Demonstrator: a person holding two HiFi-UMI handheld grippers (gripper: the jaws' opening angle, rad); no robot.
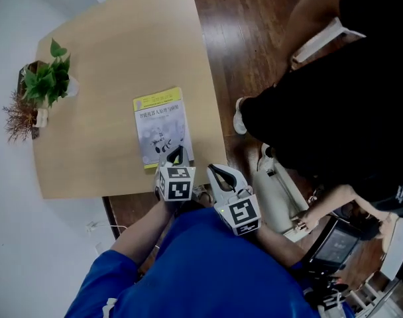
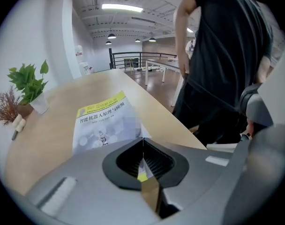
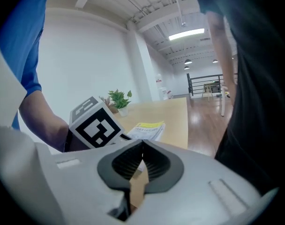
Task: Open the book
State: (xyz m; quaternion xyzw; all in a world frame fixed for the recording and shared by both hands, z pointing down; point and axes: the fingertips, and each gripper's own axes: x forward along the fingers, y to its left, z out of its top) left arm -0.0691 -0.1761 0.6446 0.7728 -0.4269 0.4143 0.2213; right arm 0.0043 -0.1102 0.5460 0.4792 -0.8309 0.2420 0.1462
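A light wooden table [image 1: 109, 65] is seen set on a dark wood floor [image 1: 248, 38]. A book [image 1: 162, 126] with a yellow-banded cover is laid near the table's front edge. At its left edge a green potted plant [image 1: 49, 81] and what may be dried reddish twigs [image 1: 17, 118] are placed just beside each other.

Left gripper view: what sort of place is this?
Probably an open-plan office or lab hall: strip lights hang overhead, a railing runs across the far end, and a wooden table holds a book and a potted plant.
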